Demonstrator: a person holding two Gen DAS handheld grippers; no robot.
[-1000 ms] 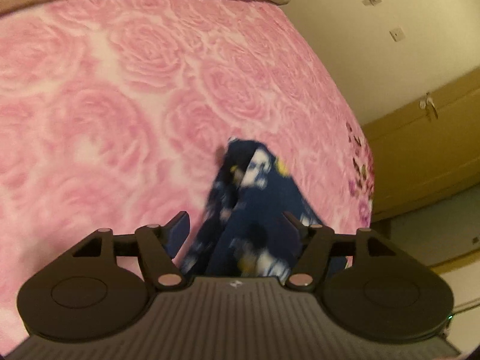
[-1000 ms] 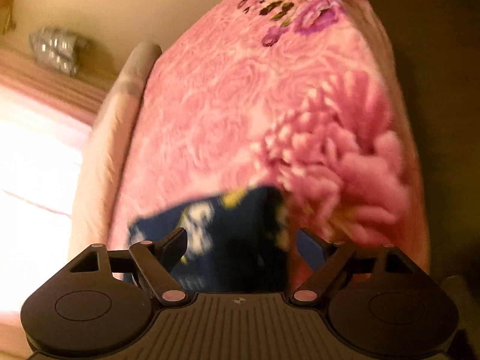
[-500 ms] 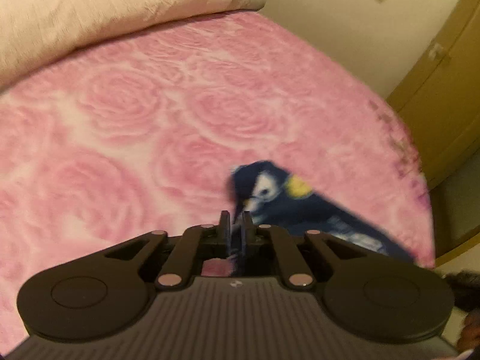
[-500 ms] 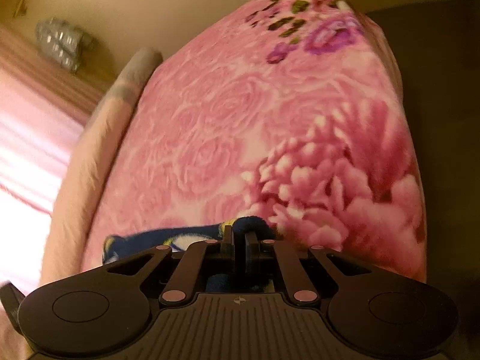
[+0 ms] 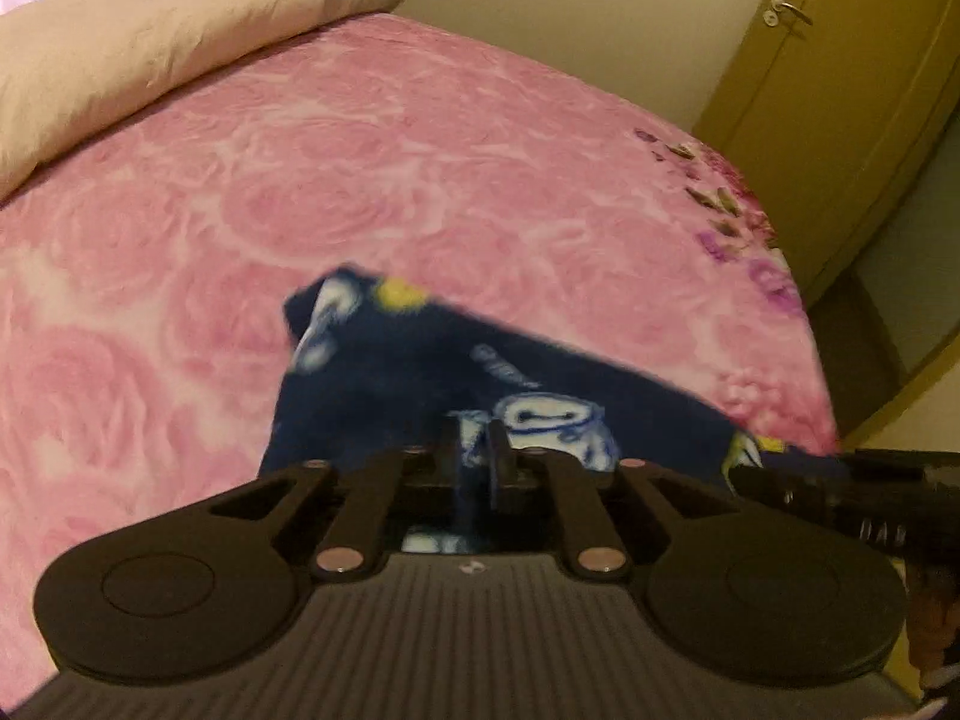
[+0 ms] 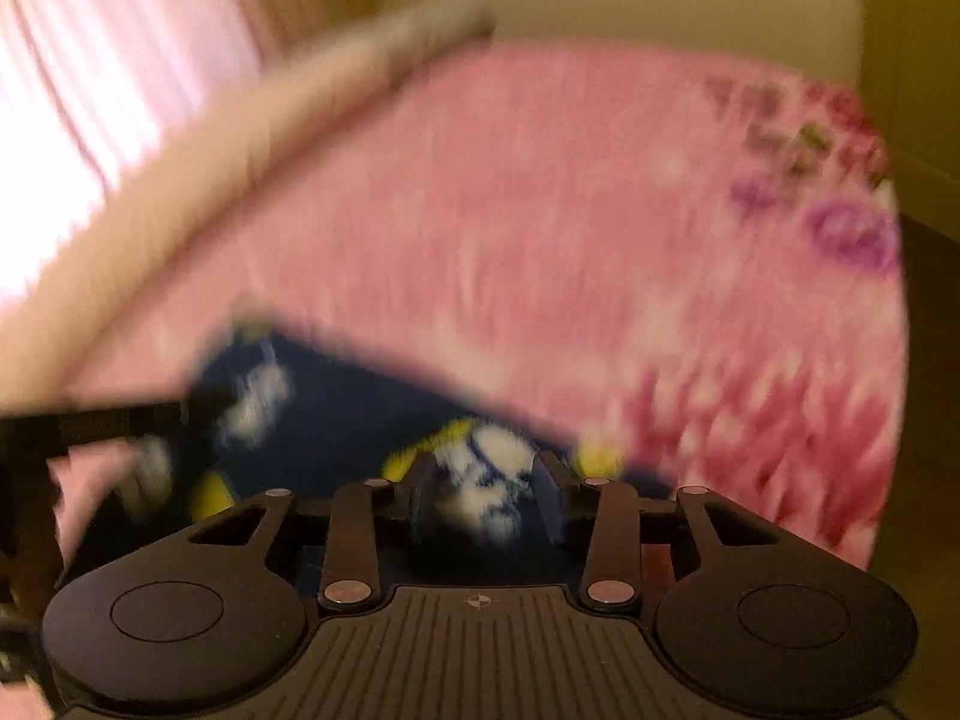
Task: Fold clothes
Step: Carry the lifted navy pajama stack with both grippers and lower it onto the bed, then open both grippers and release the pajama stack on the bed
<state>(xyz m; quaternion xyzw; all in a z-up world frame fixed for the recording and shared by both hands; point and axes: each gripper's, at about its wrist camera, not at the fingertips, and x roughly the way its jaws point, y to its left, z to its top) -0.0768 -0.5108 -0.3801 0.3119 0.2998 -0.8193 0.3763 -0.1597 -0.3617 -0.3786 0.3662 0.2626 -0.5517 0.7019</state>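
Observation:
A navy blue garment (image 5: 420, 372) with white and yellow prints lies on the pink rose-patterned bed (image 5: 360, 192). My left gripper (image 5: 474, 444) is shut on a fold of the garment near its near edge. My right gripper (image 6: 486, 480) has its jaws partly apart with a bunch of the garment (image 6: 336, 396) between them; the view is blurred. The right gripper also shows at the right edge of the left wrist view (image 5: 852, 492), at the garment's other end. The left gripper also shows at the left edge of the right wrist view (image 6: 90, 420).
A beige pillow (image 5: 132, 54) lies along the far side of the bed. A yellow-brown wardrobe door (image 5: 840, 90) stands beyond the bed's right end. The bed's edge with purple flowers (image 5: 768, 276) drops to a dark floor on the right.
Both grippers closed on the garment half a second ago. Since then both have lifted and swung, spreading the cloth between them. The right jaws now stand wider around a thicker bunch.

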